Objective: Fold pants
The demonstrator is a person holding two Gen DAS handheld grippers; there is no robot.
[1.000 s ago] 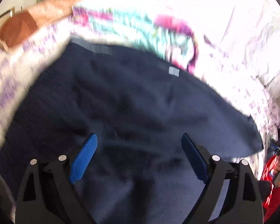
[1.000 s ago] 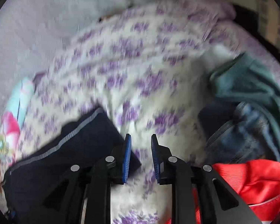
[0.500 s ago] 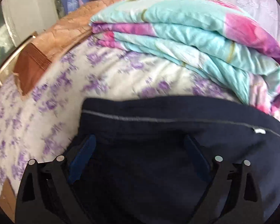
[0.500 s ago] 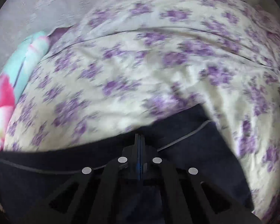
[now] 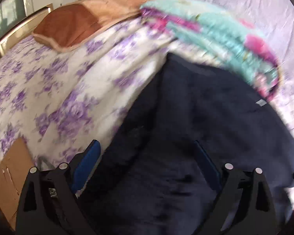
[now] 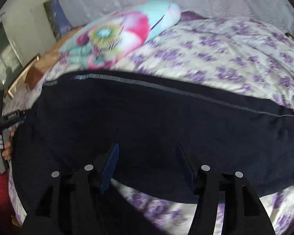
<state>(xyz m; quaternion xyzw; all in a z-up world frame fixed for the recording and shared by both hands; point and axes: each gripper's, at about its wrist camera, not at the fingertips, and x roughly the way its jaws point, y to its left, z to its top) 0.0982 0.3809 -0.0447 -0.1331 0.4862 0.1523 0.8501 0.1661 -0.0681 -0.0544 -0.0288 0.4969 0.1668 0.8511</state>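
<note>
1. The bedspread (image 5: 39, 90), cream with purple flowers, covers the bed and lies under everything else I can see.
2. The pants (image 6: 147, 121), dark navy, lie spread flat on the bedspread in a wide band; a thin grey seam line runs along their far edge in my right view. In my left view they fill the lower right, and a small pale tag sits near their far edge.
3. A folded blanket (image 5: 221, 37) in teal and pink lies just beyond the pants, against a pale curtain.
4. A brown pillow (image 5: 78, 25) rests at the head of the bed, well apart from the pants.
5. My left gripper (image 5: 147, 164) is spread wide over the pants' near left edge, blue pads apart, holding nothing.
6. My right gripper (image 6: 149, 164) is likewise released, fingers parted above the pants' near hem, with cloth showing between them.
</note>
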